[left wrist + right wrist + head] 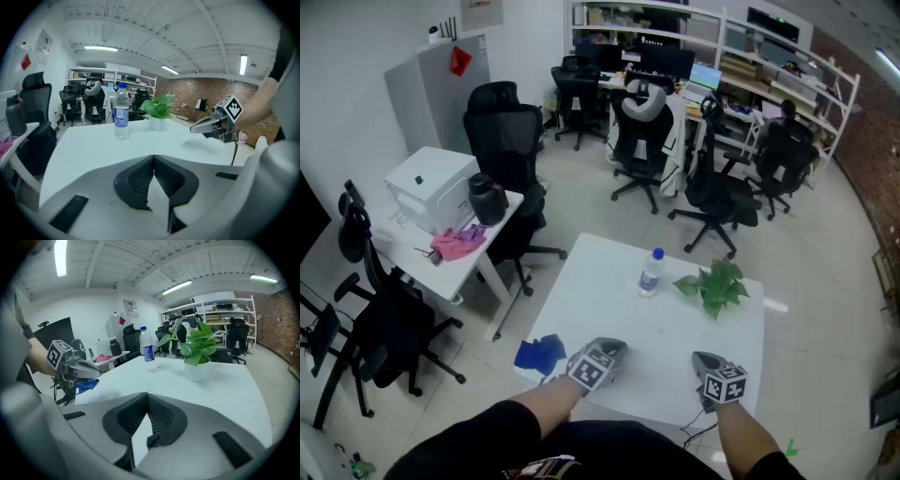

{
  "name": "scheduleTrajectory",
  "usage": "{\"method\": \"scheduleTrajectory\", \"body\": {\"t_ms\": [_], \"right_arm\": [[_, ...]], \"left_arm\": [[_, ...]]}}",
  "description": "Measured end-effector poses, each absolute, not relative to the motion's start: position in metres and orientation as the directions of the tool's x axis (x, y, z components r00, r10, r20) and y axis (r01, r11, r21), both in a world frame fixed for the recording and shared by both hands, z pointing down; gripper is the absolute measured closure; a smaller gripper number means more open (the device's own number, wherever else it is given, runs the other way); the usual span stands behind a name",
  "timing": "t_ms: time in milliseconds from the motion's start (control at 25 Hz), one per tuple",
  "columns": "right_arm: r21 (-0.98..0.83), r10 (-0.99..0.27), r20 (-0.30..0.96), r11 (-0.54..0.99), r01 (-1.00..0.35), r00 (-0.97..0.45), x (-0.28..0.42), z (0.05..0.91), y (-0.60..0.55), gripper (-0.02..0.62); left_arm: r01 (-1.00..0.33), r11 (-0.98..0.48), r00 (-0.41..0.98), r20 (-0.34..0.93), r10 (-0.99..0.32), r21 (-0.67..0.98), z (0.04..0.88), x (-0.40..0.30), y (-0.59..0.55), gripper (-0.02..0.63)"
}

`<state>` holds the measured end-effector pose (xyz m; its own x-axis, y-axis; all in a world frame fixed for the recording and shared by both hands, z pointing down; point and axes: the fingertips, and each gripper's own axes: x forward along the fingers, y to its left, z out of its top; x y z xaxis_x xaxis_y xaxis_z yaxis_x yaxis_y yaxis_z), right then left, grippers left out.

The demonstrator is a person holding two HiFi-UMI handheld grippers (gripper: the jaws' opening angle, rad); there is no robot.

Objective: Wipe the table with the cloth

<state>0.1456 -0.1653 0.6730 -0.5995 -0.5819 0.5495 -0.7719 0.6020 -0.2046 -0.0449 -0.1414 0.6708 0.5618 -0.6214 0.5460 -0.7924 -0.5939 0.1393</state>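
The blue cloth [541, 353] lies crumpled at the near left corner of the white table [609, 309]; it also shows in the right gripper view as the cloth [87, 385] behind the left gripper. My left gripper [612, 348] hovers over the near edge just right of the cloth, jaws shut and empty [152, 158]. Further right along the same edge is my right gripper [704, 360], its jaws likewise shut on nothing [147, 396]. Each gripper sees the other across the tabletop: the right gripper [206, 124] and the left gripper [79, 368].
A water bottle [650, 273] and a small potted plant [715, 285] stand toward the table's far side. A side desk [441, 267] with a printer, a black jug and a pink cloth stands to the left. Several black office chairs [504, 141] ring the area.
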Motion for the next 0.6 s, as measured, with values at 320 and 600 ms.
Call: {"method": "scheduleTrajectory", "body": {"t_ms": [320, 600], "right_arm": [[-0.206, -0.562, 0.57, 0.608, -0.767, -0.599, 0.134, 0.684, -0.17, 0.583], [-0.21, -0.535, 0.578, 0.631, -0.746, -0.616, 0.116, 0.686, -0.173, 0.583]], "left_arm": [[-0.972, -0.225, 0.209, 0.677, -0.706, 0.066, 0.702, -0.223, -0.131, 0.397], [-0.984, 0.127, 0.032, 0.825, -0.564, 0.125, 0.746, -0.313, -0.098, 0.254]]}}
